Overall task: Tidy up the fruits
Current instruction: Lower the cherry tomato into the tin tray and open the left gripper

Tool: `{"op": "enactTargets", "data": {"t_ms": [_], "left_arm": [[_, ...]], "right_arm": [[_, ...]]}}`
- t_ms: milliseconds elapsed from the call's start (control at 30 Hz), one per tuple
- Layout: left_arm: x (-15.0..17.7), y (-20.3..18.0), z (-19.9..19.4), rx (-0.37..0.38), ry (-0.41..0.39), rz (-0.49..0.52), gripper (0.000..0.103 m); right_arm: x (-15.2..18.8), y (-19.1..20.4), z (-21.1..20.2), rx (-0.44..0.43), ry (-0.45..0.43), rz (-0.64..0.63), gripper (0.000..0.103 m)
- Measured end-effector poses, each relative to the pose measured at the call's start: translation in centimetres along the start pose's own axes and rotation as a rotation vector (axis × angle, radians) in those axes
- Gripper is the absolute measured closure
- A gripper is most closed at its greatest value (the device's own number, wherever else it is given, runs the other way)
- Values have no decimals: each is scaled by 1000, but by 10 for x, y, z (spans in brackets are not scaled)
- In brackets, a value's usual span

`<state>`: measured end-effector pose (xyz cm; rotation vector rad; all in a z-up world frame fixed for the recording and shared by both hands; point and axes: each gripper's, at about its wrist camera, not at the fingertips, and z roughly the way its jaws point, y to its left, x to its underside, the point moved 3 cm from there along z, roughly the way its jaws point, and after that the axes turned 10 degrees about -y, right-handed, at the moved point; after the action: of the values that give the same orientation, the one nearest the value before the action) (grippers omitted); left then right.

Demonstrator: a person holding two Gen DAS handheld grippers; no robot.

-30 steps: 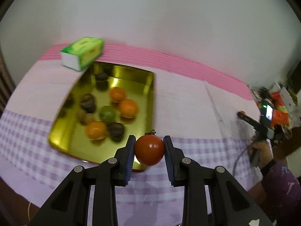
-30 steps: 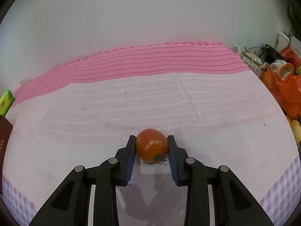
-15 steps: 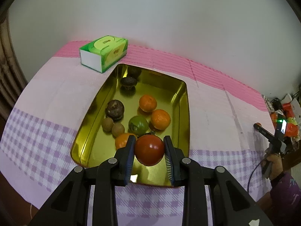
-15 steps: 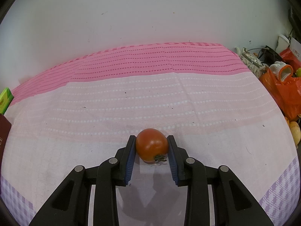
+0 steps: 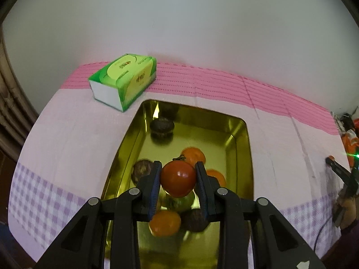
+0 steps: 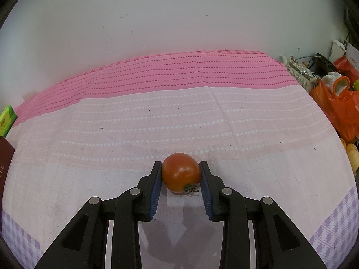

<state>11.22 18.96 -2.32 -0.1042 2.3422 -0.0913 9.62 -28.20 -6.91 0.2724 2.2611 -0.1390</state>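
Observation:
In the left wrist view my left gripper (image 5: 178,179) is shut on a red tomato (image 5: 178,180) and holds it above the gold metal tray (image 5: 243,139). The tray holds several fruits: oranges (image 5: 194,155), a green fruit (image 5: 186,200) and dark brown fruits (image 5: 162,125). In the right wrist view my right gripper (image 6: 180,174) is shut on a second red tomato (image 6: 181,172), stem toward the camera, low over the pink tablecloth (image 6: 179,123); whether it touches the cloth I cannot tell.
A green tissue box (image 5: 124,80) stands at the tray's far left corner. An orange plastic bag (image 6: 341,109) and clutter lie past the table's right edge. A dark red booklet (image 6: 4,161) shows at the left edge. A white wall backs the table.
My left gripper has carried its tomato from the tray's near right rim to over the middle of the tray. My right gripper has barely moved.

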Motion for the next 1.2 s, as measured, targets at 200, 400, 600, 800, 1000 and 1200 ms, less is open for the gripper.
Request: {"op": "enactTargets", "data": {"t_ms": [200,400,600,800,1000,1200], "left_arm": [[-9,0,22,-34,5,22,76],[-14,0,38,-52,26,37,76],[-17,-1,45,-69,36,52,76],[-25,2,49,-87,27,65,76],[-27,0,48,-94,19,81,76],[-18,-7,23,-117,-15,103,63]], "right_arm": [[0,0,0,-1,0,-1,69],[0,0,0,-2,0,-1,69],[0,0,0,-3,0,-1,69],[0,0,0,-4,0,-1,69],[0,0,0,-4,0,-2,69],[0,-1,-1,-7,-1,1,69]]}}
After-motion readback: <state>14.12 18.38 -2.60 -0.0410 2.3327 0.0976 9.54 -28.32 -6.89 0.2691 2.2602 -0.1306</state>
